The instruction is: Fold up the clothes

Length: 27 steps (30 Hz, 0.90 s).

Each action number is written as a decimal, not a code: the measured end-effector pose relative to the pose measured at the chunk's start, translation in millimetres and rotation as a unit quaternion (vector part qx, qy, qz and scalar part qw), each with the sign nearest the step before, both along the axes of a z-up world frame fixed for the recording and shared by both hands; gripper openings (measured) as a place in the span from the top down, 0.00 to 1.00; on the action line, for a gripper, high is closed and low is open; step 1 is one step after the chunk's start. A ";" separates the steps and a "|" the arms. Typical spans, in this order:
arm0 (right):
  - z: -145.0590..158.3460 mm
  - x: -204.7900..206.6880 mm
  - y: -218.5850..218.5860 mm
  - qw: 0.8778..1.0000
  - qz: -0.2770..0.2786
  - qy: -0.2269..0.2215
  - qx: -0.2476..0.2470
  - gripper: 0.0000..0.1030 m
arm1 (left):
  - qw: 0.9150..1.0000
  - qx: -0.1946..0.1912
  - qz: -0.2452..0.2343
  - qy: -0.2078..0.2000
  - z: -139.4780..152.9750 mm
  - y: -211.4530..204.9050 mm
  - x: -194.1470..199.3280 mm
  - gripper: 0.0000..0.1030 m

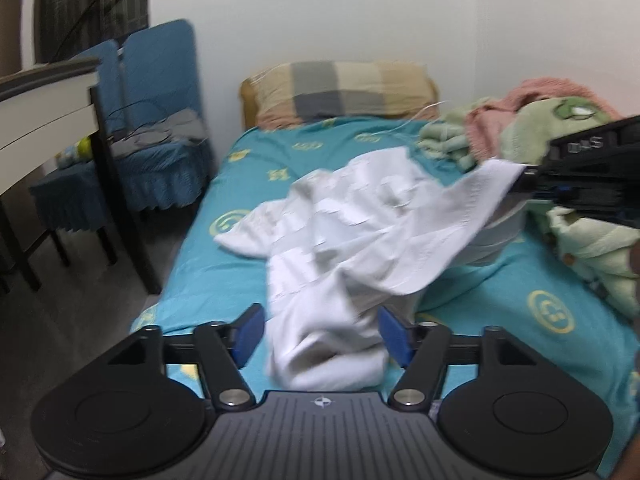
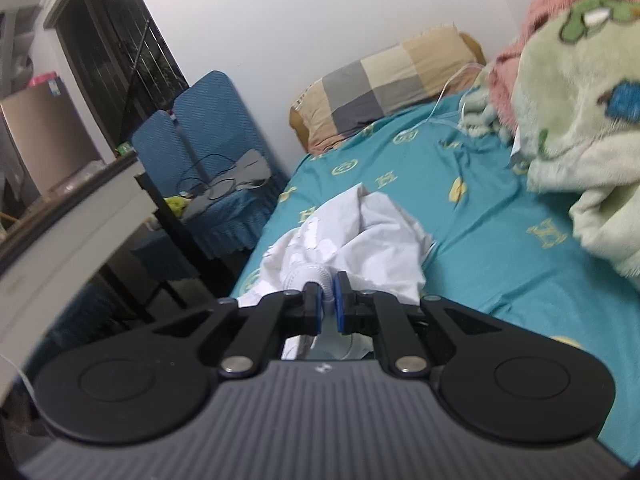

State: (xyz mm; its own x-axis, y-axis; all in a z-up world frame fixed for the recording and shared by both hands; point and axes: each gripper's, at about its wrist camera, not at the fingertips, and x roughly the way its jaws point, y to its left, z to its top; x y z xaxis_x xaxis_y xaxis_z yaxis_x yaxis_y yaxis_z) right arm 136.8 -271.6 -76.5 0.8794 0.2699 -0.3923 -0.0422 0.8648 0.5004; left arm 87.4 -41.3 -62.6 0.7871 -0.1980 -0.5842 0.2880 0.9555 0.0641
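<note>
- The bed (image 1: pixel 500 292) fills most of both views, covered in a teal sheet with yellow emblems
- A fuzzy green and pink blanket (image 2: pixel 568 100) is heaped along the bed's right side, against the wall
- A checked pillow (image 1: pixel 340 92) in beige and grey lies at the head of the bed
- Two blue-covered chairs (image 1: pixel 160 112) stand beside the bed on its left, near a white table (image 1: pixel 44 120)
- The white garment (image 1: pixel 344 224) lies crumpled in the middle of the bed — one edge is lifted off toward the right
- The right gripper (image 2: pixel 327 294) has its blue pads pinched narrowly onto that lifted white cloth
- The left gripper (image 1: pixel 322 334) has its jaws spread wide — the near end of the garment sits between them, ungripped
</note>
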 end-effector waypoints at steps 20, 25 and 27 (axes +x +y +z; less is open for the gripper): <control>-15.8 10.1 -5.8 0.999 -0.020 0.039 0.005 0.89 | 0.982 -0.104 0.157 -0.016 2.4 38.4 23.9 0.87; -28.3 16.1 9.2 0.997 -0.012 0.073 -0.029 0.85 | 0.981 -0.121 0.138 -0.061 22.9 34.1 4.8 0.89; -33.5 18.6 16.3 0.995 -0.006 0.087 -0.047 0.74 | 0.981 -0.122 0.133 -0.076 28.9 31.1 -0.1 0.89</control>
State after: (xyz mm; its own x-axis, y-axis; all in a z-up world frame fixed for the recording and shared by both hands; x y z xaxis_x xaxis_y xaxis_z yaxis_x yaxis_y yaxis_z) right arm 155.3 -255.3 -110.0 0.7990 0.2147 -0.5617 0.0486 0.9079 0.4162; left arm 87.3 -10.2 -33.7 0.9043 -0.0932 -0.4167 0.0310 0.9876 -0.1538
